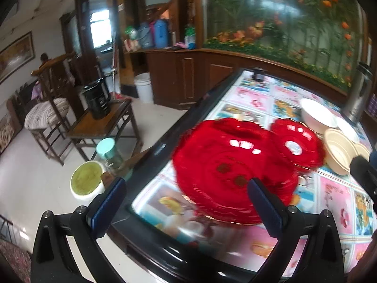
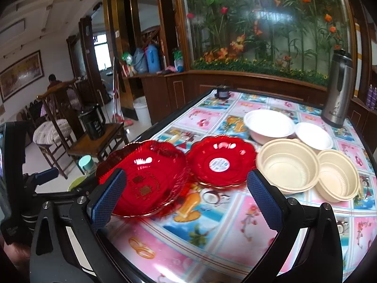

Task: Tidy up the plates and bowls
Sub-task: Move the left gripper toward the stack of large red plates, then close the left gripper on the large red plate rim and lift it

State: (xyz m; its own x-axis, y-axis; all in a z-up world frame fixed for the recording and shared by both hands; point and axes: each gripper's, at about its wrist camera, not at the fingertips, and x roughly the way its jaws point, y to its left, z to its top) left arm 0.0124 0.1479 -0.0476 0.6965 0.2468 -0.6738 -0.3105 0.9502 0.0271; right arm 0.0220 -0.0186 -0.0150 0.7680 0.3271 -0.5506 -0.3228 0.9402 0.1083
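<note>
A large red plate (image 1: 226,165) (image 2: 146,174) lies near the table's left edge, and its left rim reaches the edge. A smaller red plate (image 1: 294,143) (image 2: 221,160) with a white sticker sits beside it on the right. Behind these stand a big white bowl (image 2: 268,122) and a small white bowl (image 2: 313,134). A big beige bowl (image 2: 287,165) and a small beige bowl (image 2: 337,174) stand in front of the white ones. My left gripper (image 1: 186,202) is open, with the large plate's near rim just ahead. My right gripper (image 2: 186,198) is open above the cloth, holding nothing.
The table (image 2: 212,247) has a picture cloth and a dark raised rim. A steel thermos (image 2: 339,89) stands at the far right and a small dark jar (image 2: 222,92) at the far end. Left of the table are a wooden chair with a black pitcher (image 1: 96,99), a mint-lidded jar (image 1: 108,153) and a green basin (image 1: 86,180).
</note>
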